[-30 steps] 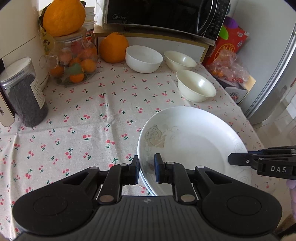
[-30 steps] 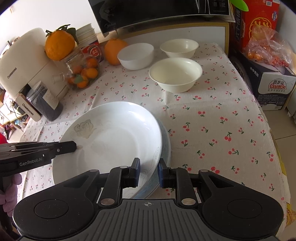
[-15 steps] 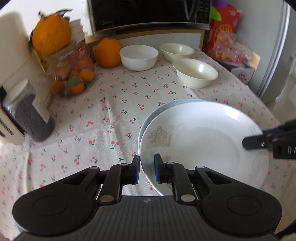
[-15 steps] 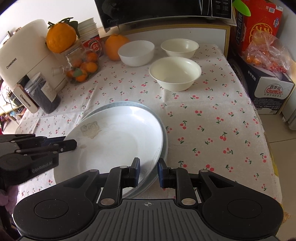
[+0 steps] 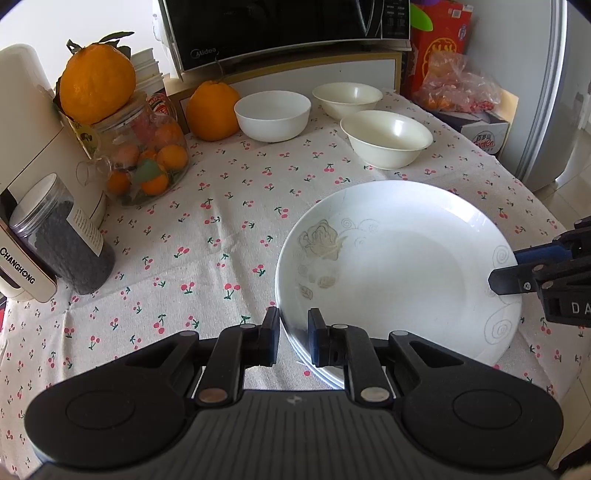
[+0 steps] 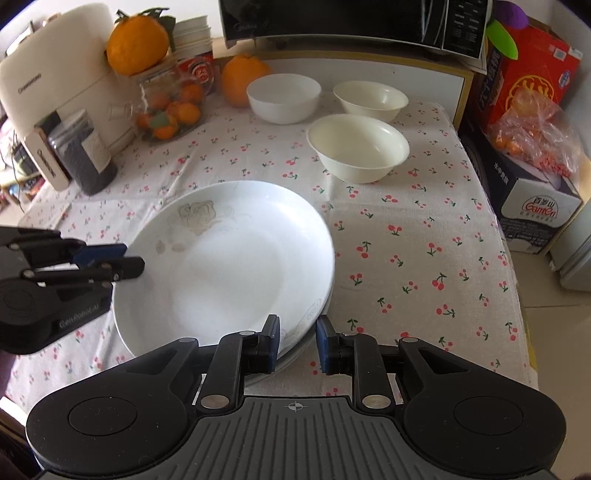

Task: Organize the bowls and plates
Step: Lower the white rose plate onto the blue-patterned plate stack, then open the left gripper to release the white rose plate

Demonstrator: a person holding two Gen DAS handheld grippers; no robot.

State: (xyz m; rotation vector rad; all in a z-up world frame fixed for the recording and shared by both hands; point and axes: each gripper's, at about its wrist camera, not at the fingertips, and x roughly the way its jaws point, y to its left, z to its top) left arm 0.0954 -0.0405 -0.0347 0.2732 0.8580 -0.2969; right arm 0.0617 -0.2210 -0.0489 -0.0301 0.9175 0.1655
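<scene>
A white plate with a faint flower print [image 5: 399, 266] lies on top of another plate on the cherry-print tablecloth [image 5: 207, 229]; it also shows in the right wrist view [image 6: 225, 266]. My left gripper [image 5: 293, 334] straddles the plates' left rim with a small gap at each pad. My right gripper [image 6: 297, 339] straddles the opposite rim, its jaws slightly parted. Three bowls stand at the back: a white bowl [image 5: 272, 115], a cream bowl [image 5: 347, 96] and a nearer cream bowl [image 5: 386, 138].
A glass jar of oranges [image 5: 144, 155], a dark-filled jar [image 5: 62, 236] and a white appliance [image 5: 33, 155] stand at the left. A loose orange [image 5: 212, 110] and a microwave [image 5: 288, 29] are at the back. Boxes and a bag [image 6: 532, 133] lie beyond the table's right edge.
The top plate, held up tilted by both grippers, has come down flat onto the lower plate. Both grippers' jaws have parted slightly at the rim.
</scene>
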